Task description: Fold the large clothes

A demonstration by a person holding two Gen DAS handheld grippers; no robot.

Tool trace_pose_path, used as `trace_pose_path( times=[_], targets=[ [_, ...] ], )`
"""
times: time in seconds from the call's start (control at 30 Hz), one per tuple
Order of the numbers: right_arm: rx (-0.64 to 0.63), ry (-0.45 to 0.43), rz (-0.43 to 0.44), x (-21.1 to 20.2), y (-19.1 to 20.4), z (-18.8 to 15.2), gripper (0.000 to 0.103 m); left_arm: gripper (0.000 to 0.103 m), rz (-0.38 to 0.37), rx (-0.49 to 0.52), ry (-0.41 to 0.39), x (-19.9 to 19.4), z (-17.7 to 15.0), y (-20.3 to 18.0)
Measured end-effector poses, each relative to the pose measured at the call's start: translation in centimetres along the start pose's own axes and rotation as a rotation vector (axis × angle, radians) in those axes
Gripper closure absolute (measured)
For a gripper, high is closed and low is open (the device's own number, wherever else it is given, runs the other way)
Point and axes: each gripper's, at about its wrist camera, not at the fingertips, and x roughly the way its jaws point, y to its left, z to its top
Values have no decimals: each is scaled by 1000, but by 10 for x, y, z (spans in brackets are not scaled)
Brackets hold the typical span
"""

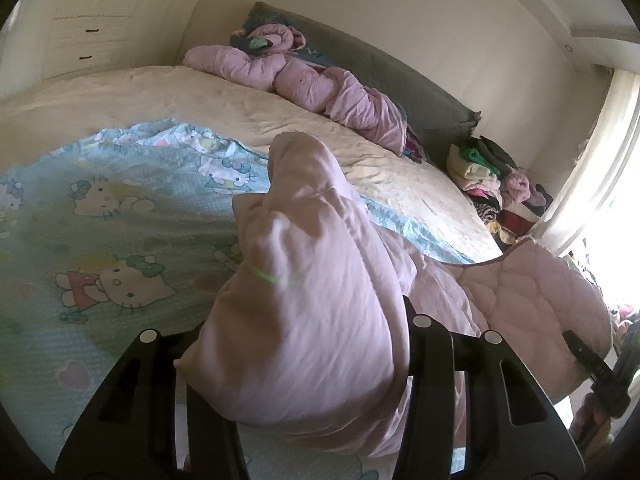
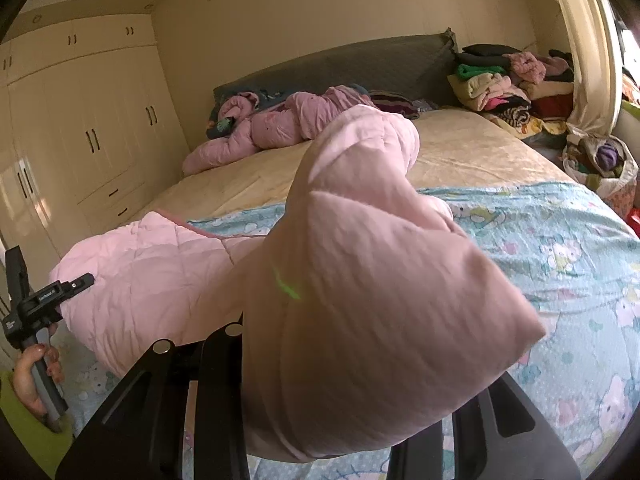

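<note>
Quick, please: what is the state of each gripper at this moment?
Left gripper: shut on a bunched corner of the pink quilt.
Right gripper: shut on another bunched part of the same pink quilt.

- Cream wardrobe (image 2: 92,128) with dark handles covers the wall to the left of the bed in the right wrist view.
- Wide bed (image 2: 472,148) with a beige sheet; grey padded headboard (image 2: 360,64) against a plain cream wall (image 2: 320,0).
- Blue cartoon-cat sheet (image 1: 100,216) spread over the near half of the bed.
- Pale curtain (image 2: 592,60) hangs beside a bright window (image 1: 616,216); daylight floods in there.
</note>
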Motion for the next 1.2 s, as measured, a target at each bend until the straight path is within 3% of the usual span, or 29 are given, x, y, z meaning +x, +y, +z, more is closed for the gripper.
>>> trace_pose_path(
  times=[0.43, 0.83, 1.0, 1.2],
  targets=[
    [109, 18, -44, -3, -19, -24, 71, 66, 25, 34, 22, 4, -7, 2],
    [407, 75, -58, 19, -70, -73, 70, 64, 68, 90, 49, 16, -13, -1],
    [440, 87, -66, 22, -71, -81, 69, 64, 75, 99, 47, 18, -14, -2],
    [601, 103, -26, 25, -84, -93, 68, 62, 92, 119, 47, 26, -15, -2]
  ],
)
